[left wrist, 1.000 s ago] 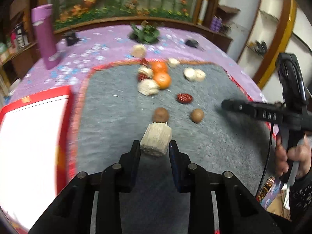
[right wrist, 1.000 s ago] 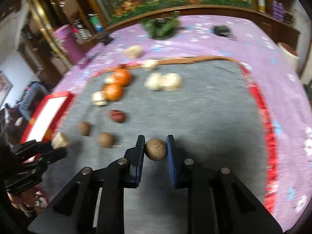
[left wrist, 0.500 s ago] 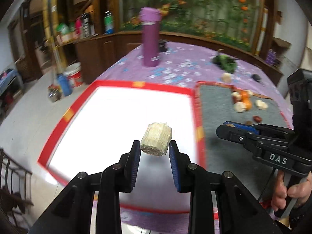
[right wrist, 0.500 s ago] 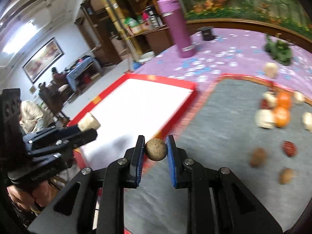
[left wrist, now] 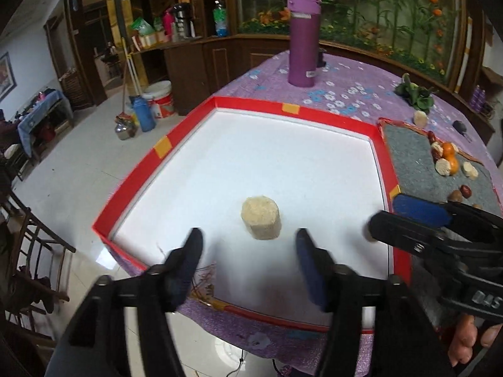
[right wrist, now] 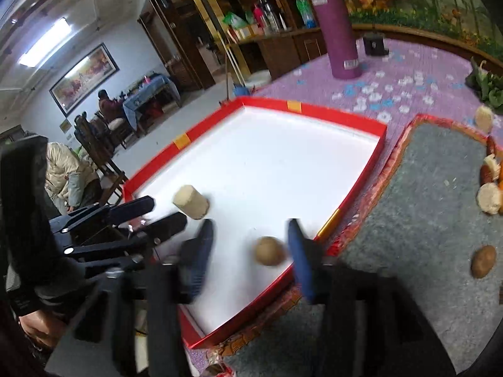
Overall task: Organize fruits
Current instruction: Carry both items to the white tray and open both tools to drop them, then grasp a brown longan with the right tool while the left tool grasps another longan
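The pale chunk [left wrist: 261, 221] is being seen sitting on the white floor of the red-rimmed tray [left wrist: 163, 146], toward the near side. It's a stubby cylinder, beige and fibrous, with a flat rough-looking top, kind of like a cut piece of corn cob. Nothing is being held by the left gripper [left wrist: 246, 249]: both fingers are spread wide, with the chunk lying just beyond the gap and touched by neither.

Over in the right wrist view, a round brown fruit [right wrist: 269, 251] is being shown on the tray floor too, close to the near right wall. It's dull, slightly rough-skinned and ball-shaped. The right gripper [right wrist: 250, 245] is also spread wide, with blue pads on the inner faces; the fruit is lying between the fingers nearer the right one, and contact can't be made out because of blur.

The tray is shallow and rectangular, with glossy red walls and small orange patches. To its right a grey felt-like mat [left wrist: 408, 144] is being used for the remaining fruit [left wrist: 448, 160]: orange, dark red and pale pieces. Everything is resting on a purple flowered tablecloth [left wrist: 345, 94], with a tall purple flask [left wrist: 303, 39] standing at the far side.
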`<state>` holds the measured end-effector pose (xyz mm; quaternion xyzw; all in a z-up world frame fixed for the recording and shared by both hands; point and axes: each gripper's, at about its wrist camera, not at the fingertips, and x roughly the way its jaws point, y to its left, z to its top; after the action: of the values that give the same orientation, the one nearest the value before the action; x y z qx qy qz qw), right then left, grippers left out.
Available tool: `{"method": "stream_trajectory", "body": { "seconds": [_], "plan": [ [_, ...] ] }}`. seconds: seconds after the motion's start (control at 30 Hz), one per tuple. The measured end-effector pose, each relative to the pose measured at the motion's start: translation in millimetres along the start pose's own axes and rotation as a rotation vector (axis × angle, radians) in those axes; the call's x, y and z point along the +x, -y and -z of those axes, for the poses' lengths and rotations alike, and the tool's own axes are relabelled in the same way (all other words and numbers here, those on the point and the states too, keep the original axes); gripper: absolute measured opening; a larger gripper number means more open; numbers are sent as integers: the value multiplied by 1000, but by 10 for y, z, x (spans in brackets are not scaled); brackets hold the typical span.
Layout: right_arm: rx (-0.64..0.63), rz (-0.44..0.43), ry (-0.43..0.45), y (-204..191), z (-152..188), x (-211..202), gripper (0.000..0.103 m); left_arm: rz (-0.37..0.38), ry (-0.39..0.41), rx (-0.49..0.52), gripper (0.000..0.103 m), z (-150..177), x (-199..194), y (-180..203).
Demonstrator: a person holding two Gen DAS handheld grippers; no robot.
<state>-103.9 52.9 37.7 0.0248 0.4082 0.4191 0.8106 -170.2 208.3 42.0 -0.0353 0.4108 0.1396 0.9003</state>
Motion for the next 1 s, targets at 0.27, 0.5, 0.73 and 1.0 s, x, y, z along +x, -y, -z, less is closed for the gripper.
{"method": "stream_trajectory", "body": {
  "seconds": [0.27, 0.5, 0.73, 1.0],
  "plan": [
    [18, 76, 91, 334, 213, -556, 60, 55, 44, 73, 77, -38, -169, 321],
    [151, 240, 140, 1025, 500, -1202, 60, 161, 47, 221, 77, -25, -257, 929],
    [188, 399, 57, 1477, 471, -1224, 46, 199, 47, 293, 77, -48, -309, 1326],
    [221, 399, -49, 1666, 477, -1016, 23, 202, 45, 339, 77, -107, -324, 1538]
  ]
}}
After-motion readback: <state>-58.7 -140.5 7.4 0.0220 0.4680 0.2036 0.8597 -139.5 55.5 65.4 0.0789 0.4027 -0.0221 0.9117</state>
